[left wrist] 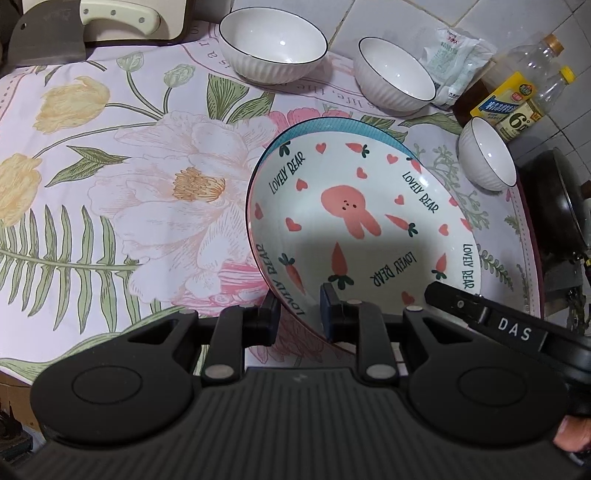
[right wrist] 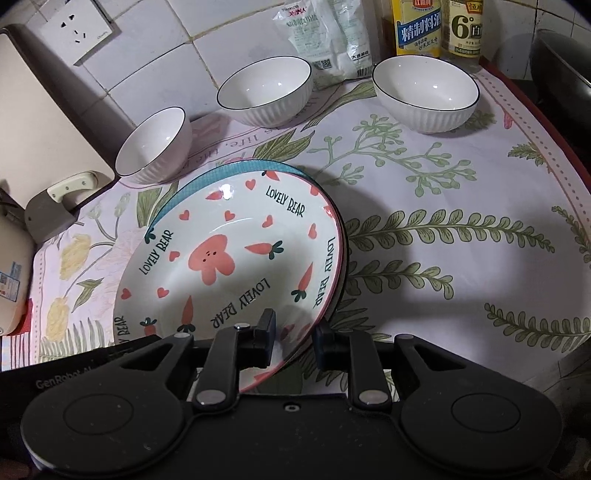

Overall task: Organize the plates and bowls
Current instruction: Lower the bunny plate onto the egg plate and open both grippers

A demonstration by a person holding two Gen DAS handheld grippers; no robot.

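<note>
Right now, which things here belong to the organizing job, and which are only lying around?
Job: rabbit plate, held by both tools at its rim; blue-rimmed plate under it; three white bowls.

Lying about: cleaver, bottles, packet, dark pan.

My left claw (left wrist: pixel 298 312) sits at the bottom middle of its picture and points steeply down. Its two fingers are close together and pinch the plate's (left wrist: pixel 354 218) rim, one on each side. My right claw (right wrist: pixel 293 341) sits low in its picture too, pointing down, with its fingers on both sides of the rim. A bit of my hand (left wrist: pixel 572 432) shows at the bottom right.
</note>
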